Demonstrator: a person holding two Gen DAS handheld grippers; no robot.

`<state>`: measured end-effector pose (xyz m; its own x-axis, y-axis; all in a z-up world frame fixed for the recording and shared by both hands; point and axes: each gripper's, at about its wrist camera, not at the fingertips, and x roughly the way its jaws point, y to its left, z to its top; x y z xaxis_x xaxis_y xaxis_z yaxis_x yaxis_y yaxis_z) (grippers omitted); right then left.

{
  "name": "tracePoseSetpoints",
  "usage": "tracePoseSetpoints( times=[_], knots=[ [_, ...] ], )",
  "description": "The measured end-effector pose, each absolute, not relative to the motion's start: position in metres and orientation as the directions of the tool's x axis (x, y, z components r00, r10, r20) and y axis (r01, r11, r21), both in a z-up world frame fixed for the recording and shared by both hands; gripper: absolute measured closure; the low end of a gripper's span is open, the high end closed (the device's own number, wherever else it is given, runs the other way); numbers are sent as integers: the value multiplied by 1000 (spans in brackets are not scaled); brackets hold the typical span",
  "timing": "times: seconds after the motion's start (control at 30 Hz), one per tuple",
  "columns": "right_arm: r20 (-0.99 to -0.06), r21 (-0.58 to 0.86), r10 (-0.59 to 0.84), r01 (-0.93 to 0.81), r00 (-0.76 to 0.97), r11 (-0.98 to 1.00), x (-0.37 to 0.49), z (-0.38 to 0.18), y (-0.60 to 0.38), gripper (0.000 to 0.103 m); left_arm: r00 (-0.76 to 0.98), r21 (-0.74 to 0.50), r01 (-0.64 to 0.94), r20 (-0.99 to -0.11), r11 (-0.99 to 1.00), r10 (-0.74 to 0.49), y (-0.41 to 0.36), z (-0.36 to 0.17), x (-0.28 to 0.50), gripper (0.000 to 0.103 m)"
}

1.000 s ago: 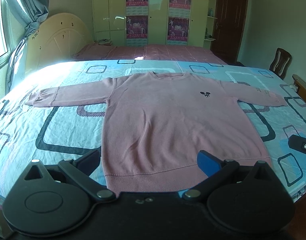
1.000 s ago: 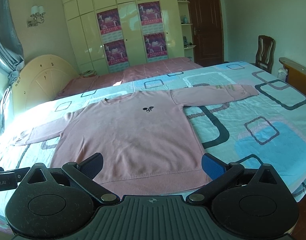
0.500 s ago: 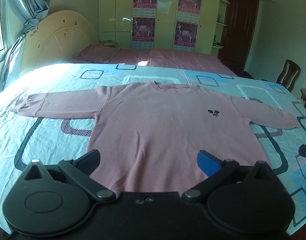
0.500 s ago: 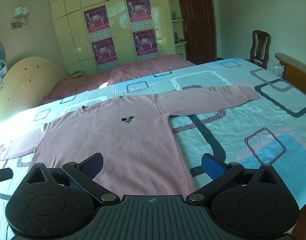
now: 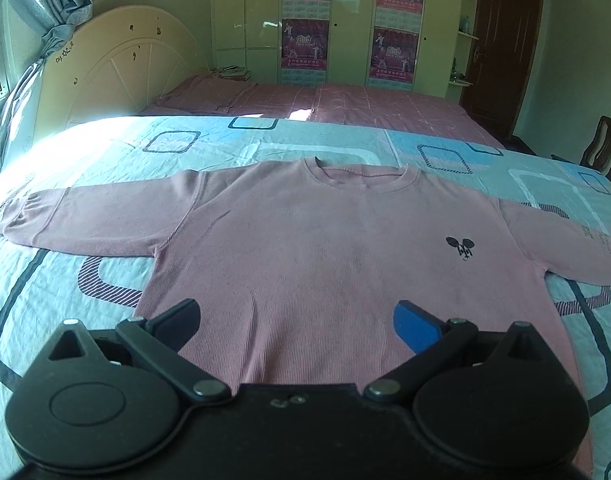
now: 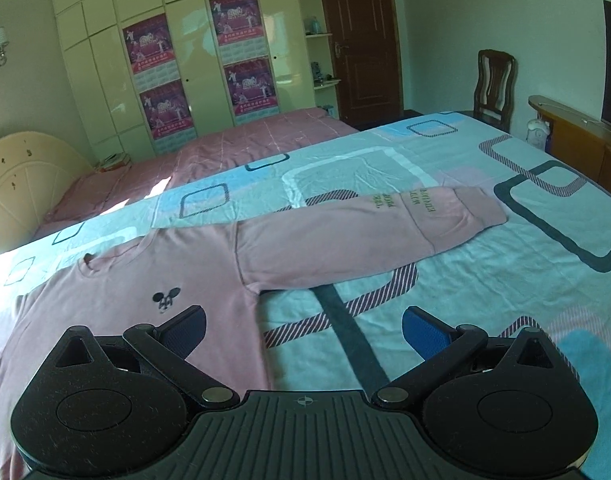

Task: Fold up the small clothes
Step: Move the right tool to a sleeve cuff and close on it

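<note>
Both grippers have moved forward over the bed since a second ago: the left gripper now hangs above the body of the pink long-sleeved knit sweater, and the right gripper has swung to the side, toward the right sleeve. Fingers of both are spread wide and pinch nothing, and the sweater lies flat, front up, sleeves out, on the blue patterned bedsheet. I judge no fold is begun yet, and the sleeve seems the first target.
</note>
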<state>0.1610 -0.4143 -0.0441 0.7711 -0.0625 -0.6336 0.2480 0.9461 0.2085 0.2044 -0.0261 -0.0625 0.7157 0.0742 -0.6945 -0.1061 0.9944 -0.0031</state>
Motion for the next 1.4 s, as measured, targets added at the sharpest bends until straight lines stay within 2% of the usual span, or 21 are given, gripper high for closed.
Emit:
tracePoseSetpoints(
  times=[0.43, 0.9, 0.93, 0.97, 1.0, 1.2, 1.23, 1.27, 1.4],
  knots=[
    [-693, 217, -171, 429, 701, 877, 237, -104, -521, 1, 683, 78, -106, -719, 991, 129, -54, -92, 273, 0],
    [-737, 200, -269, 580, 620, 790, 289, -153, -598, 1, 658, 133, -89, -736, 987, 159, -60, -108, 301, 0],
    [-739, 199, -272, 586, 616, 785, 292, -156, -602, 6, 657, 138, -90, -736, 986, 163, -59, -109, 303, 0],
    [-745, 206, -266, 590, 612, 781, 294, -158, -605, 22, 657, 140, -91, -736, 986, 166, -58, -109, 303, 0],
    [-749, 220, -258, 596, 611, 772, 296, -161, -609, 28, 657, 142, -94, -735, 985, 169, -57, -109, 305, 0],
    [-745, 234, -261, 608, 613, 759, 307, -165, -618, 30, 645, 149, -104, -743, 983, 181, -49, -113, 311, 0],
    [-747, 227, -263, 606, 611, 762, 310, -166, -618, 34, 643, 151, -103, -744, 983, 182, -48, -114, 312, 1],
    [-745, 218, -268, 604, 610, 767, 312, -166, -618, 46, 642, 152, -104, -745, 983, 183, -47, -114, 313, 1],
    [-739, 216, -278, 606, 614, 765, 316, -168, -620, 59, 639, 145, -91, -751, 985, 169, -42, -115, 315, 6]
  ],
)
